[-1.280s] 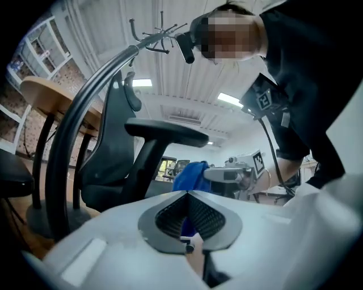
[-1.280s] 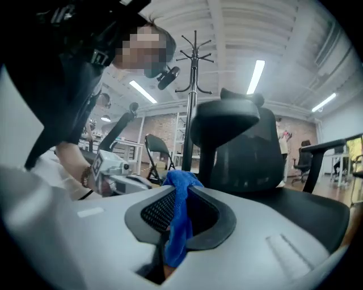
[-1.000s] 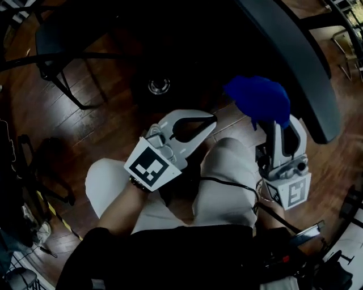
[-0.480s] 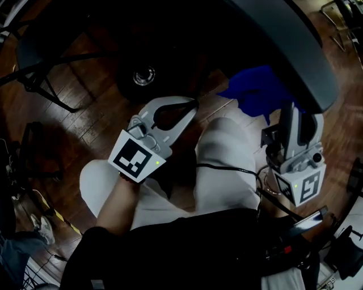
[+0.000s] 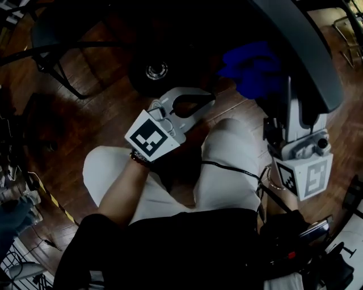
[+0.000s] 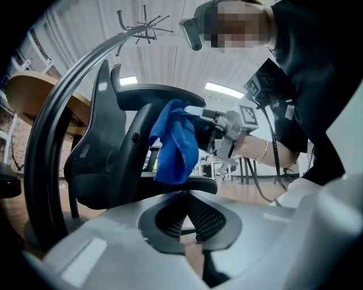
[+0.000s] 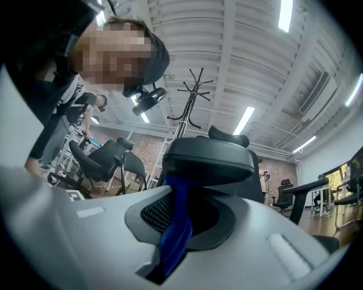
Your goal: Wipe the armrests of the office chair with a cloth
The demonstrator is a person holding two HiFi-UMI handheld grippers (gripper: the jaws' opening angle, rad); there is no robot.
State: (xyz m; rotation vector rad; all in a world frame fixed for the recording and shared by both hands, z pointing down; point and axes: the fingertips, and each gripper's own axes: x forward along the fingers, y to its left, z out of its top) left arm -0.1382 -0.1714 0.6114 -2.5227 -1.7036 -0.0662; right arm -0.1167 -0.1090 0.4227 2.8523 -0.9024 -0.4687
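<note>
Blue cloth being gripped in closed right tool. Armrest being faced just ahead, slightly above, long axis seemingly running away from tool. Left tool being carried shut, empty, farther off.

Dark wooden floor throughout. Second black chair, upper left. Coat stand, upper centre. Ceiling strip light, top right. Possibly hazard tape, lower left.
</note>
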